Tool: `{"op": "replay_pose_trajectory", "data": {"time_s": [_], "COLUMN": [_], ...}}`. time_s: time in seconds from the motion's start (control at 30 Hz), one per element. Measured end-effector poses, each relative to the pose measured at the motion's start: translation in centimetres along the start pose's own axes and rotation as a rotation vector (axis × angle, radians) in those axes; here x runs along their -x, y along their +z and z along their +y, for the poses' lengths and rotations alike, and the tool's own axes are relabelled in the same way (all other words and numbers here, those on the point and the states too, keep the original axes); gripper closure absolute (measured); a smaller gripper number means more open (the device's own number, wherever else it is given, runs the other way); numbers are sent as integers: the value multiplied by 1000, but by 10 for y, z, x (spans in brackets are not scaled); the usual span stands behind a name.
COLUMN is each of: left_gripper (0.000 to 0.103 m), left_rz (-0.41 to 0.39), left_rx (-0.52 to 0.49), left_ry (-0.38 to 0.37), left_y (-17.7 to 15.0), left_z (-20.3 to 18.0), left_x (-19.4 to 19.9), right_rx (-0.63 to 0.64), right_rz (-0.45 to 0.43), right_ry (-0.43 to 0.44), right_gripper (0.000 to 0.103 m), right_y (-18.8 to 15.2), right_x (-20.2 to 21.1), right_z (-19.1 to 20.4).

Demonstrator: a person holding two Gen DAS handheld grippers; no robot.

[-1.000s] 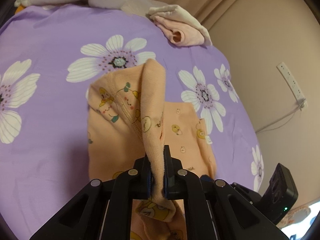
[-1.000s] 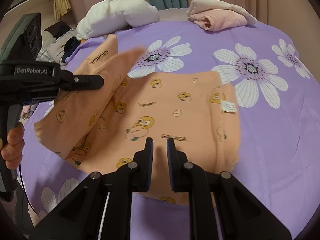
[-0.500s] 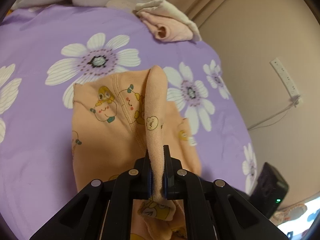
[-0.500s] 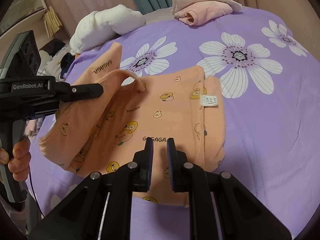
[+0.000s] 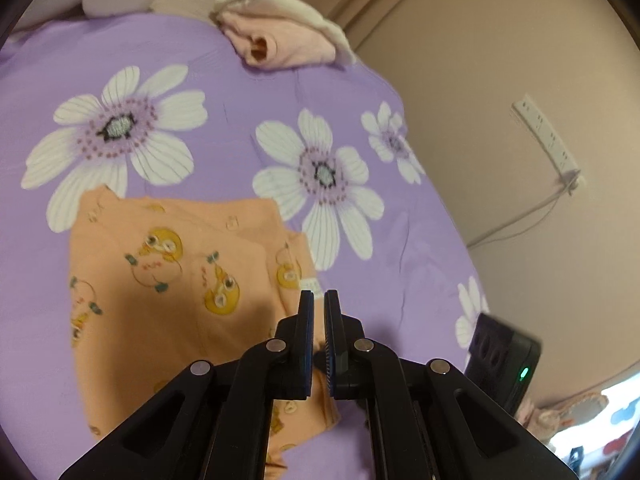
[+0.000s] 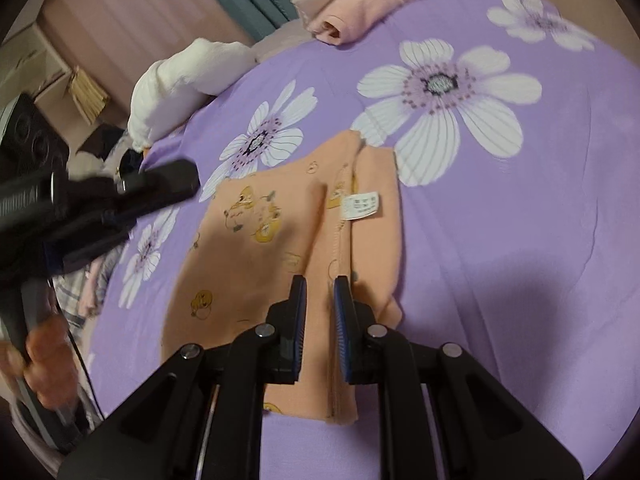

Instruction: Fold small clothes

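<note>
An orange baby garment [image 5: 160, 280] printed with yellow ducks lies folded flat on the purple flowered bedsheet [image 5: 240, 80]. Its white label [image 6: 361, 207] faces up near the right edge. My left gripper [image 5: 319, 300] hovers over the garment's right edge, its jaws nearly touching and no cloth between them. In the right wrist view the left gripper [image 6: 188, 178] is a blurred black shape above the garment's left side, and nothing hangs from it. My right gripper [image 6: 320, 284] hangs over the garment's [image 6: 248, 272] near right part, by a lengthwise fold. Its jaws stand a little apart and hold nothing.
Folded pink and cream clothes [image 5: 280, 40] sit at the sheet's far edge, beside a white bundle [image 6: 180, 80]. A wall with a power strip [image 5: 544, 136] rises past the bed's right edge. A hand [image 6: 44, 360] grips the left gripper's handle.
The left gripper carried the raised fold of the garment across to the right. That fold now lies flat and has left its jaws. The right gripper rolled and drifted toward the labelled edge.
</note>
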State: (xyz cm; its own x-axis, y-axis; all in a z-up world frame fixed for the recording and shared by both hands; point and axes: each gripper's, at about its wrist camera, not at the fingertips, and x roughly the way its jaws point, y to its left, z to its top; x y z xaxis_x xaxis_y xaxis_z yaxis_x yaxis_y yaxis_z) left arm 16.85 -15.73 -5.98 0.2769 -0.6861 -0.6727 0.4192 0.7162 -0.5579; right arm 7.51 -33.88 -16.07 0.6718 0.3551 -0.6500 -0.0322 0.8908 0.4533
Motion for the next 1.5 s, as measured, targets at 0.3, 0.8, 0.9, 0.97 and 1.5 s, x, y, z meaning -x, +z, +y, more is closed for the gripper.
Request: {"op": "replay_pose_trajectory", "data": {"time_s": [0.3, 0.8, 0.9, 0.97, 1.5], "left_gripper": [98, 98, 98, 98, 98], "left_rz": [27, 20, 19, 18, 82], "left_rx": [78, 173, 170, 164, 10], "left_ry": [38, 54, 52, 54, 45], "left_y": [-16, -48, -46, -44, -38], "left_z": [42, 105, 105, 103, 63], "left_x": [10, 44, 44, 44, 4], "right_rx": [-212, -61, 15, 31, 40], "right_rz": [63, 115, 109, 109, 58], "right_ry": [282, 122, 107, 97, 61], "right_gripper": [62, 56, 83, 93, 89], "right_y": [5, 49, 52, 55, 79], "right_x": [-16, -82, -92, -94, -65], "right_z": [-13, 40, 53, 50, 11]}}
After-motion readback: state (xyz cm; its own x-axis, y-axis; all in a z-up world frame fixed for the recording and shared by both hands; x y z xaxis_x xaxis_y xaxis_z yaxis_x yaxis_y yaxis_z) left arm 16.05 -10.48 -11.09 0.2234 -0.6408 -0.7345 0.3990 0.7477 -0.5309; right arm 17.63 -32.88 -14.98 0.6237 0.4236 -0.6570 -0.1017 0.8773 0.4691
